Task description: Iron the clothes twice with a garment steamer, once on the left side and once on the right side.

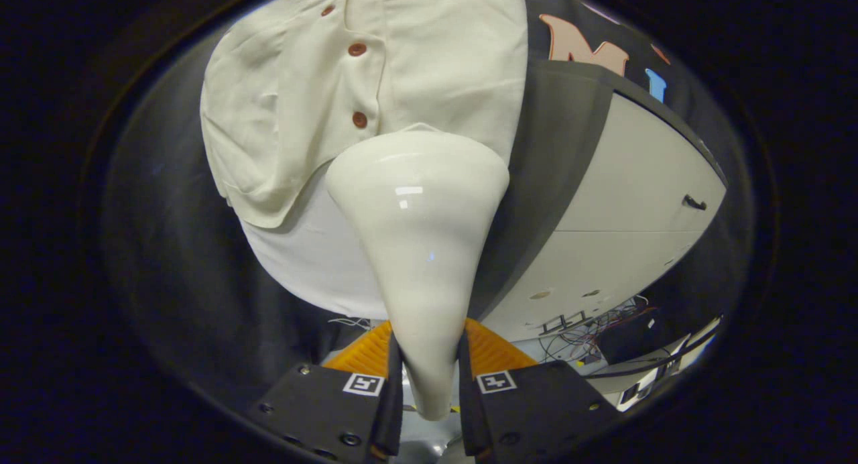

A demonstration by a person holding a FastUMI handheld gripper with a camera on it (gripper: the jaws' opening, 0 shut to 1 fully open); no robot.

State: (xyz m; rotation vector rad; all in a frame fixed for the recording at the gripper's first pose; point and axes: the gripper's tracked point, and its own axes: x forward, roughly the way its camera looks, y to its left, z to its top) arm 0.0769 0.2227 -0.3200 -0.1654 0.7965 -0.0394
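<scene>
A glossy white garment steamer stands up between my fingers, its narrow handle clamped by both pads and its wide head at the top. My gripper is shut on that handle. The head rests against the lower middle of a cream short-sleeved shirt with brown-red buttons, hanging in front of me. A white under-layer shows below the shirt's hem, to the left of the steamer. The steamer hides part of the shirt's lower front.
A white cabinet with a small dark handle stands to the right of the shirt, with a dark panel between them. Cables and a dark box lie on the floor at its foot. Dark cloth hangs to the left.
</scene>
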